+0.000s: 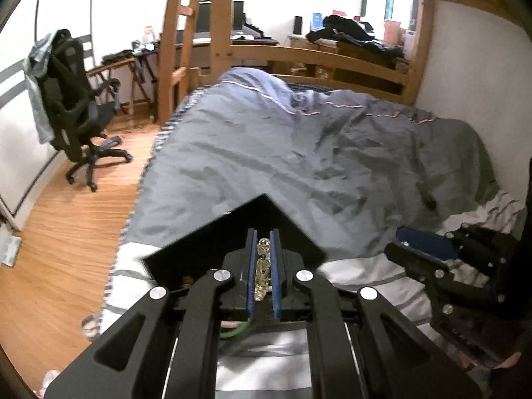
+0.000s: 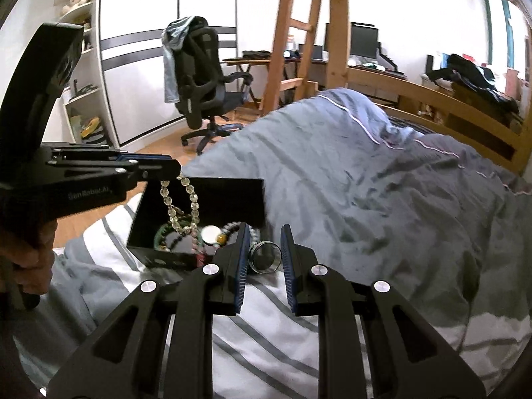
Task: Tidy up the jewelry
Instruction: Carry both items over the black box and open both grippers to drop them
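bead bracelet in left gripper

Black grippers, silver screws, blue-padded fingers, "GenRobot.AI" lettering, bare-skinned hand.

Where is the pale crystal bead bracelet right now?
The pale crystal bead bracelet hangs pinched in the left gripper, above the open black box on the bed, at the right wrist view's left.

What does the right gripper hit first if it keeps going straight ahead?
Probably the metal bangle lying on the duvet, framed between the right gripper's open jaws, beside the black jewelry box. Depth is unclear.
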Tool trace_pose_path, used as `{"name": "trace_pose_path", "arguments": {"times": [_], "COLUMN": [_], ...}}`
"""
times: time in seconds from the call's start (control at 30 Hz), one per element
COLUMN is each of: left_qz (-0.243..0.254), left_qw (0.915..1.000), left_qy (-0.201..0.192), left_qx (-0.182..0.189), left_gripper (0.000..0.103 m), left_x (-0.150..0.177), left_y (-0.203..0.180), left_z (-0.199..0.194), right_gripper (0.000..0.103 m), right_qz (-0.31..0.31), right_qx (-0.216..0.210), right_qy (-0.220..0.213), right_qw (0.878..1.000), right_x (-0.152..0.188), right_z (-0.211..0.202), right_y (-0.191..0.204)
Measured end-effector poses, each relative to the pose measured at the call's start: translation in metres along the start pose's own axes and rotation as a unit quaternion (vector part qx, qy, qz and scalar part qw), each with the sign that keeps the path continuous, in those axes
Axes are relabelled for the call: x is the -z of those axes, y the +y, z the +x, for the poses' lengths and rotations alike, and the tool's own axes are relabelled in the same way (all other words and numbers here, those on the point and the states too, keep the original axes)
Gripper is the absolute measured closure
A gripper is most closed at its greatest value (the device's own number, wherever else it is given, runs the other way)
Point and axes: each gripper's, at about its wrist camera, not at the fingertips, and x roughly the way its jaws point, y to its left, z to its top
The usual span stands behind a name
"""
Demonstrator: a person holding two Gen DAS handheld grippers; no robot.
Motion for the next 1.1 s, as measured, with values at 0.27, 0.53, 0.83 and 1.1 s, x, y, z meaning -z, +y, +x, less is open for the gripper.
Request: {"name": "trace_pose_path", "arguments": {"times": [0.27, 0.53, 0.83, 1.1], "left_qz": [-0.002, 0.006, -0.008, -0.023], "left_qw": [0.9997, 0.9988, 0.9975, 0.9961], "left_qy": [0.003, 0.027, 0.048, 0.064], "left_qx": [-0.022, -0.040, -0.051, -0.055], "left_gripper": [0.095, 0.095, 0.095, 0.095], "left_x": [0.006, 0.017, 0.022, 0.024], "left_y": [0.023, 0.032, 0.046, 0.052], "left_z": [-0.001, 0.021, 0.037, 0.045], "right_gripper": [0.083, 0.083, 0.083, 0.083], "right_qz": [-0.017, -0.021, -0.024, -0.014], "right_qx": [-0.017, -0.032, -0.043, -0.059], "right_qy": [0.002, 0.012, 0.024, 0.040], "right_qw": [1.000, 0.999, 0.999, 0.997], "right_x": [-0.015, -0.020, -0.018, -0.010], "right_z": [0.023, 0.057, 0.089, 0.109], "right_y": [0.025, 0.036, 0.040, 0.037]}}
